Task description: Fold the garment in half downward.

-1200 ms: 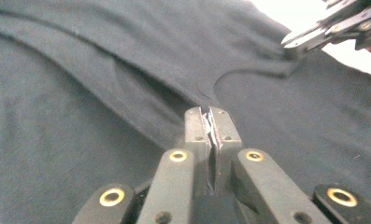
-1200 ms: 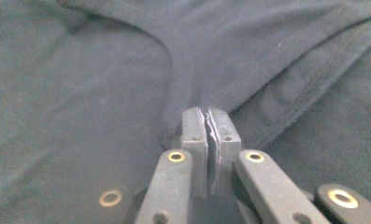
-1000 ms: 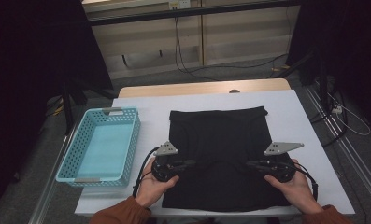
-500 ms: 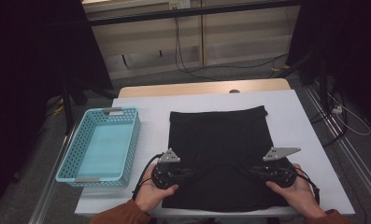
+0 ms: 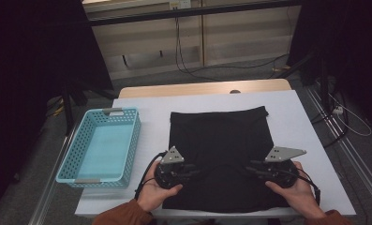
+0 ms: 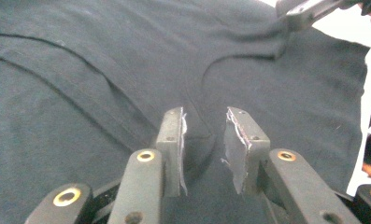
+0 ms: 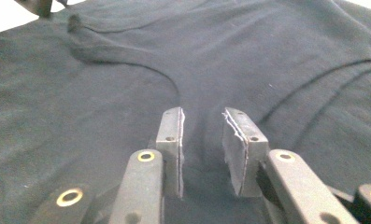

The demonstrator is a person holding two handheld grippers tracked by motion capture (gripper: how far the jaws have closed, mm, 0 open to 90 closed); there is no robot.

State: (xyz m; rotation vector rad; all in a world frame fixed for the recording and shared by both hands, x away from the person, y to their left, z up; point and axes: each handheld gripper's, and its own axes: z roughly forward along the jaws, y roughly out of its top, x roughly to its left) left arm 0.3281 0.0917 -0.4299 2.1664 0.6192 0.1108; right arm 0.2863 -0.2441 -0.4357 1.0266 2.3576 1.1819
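Both hands have drawn back toward the near table edge since the earlier frame, bringing a fold of the black T-shirt [image 5: 221,154] with them, and the jaws of both grippers have just been opening, so the cloth that was pinched now lies free between them. The left gripper [image 5: 189,169] sits released over the shirt's near-left part, its pads [image 6: 174,140] standing apart with only slack dark fabric beneath them; the right gripper [image 5: 255,171] is likewise released over the near-right part, pads [image 7: 237,140] parted above a curved seam. The garment lies spread on the white table [image 5: 296,122], its far edge toward the middle of the table, its near edge by the person's wrists, with the light blue basket [image 5: 101,145] empty just beside it to the left. From here the risk, as I judge it, is that the freshly laid fold springs back or creases as the jaws lift away, since a pad could drag the soft knit along. A second risk is uneven release: if one side catches, the fold line would skew.
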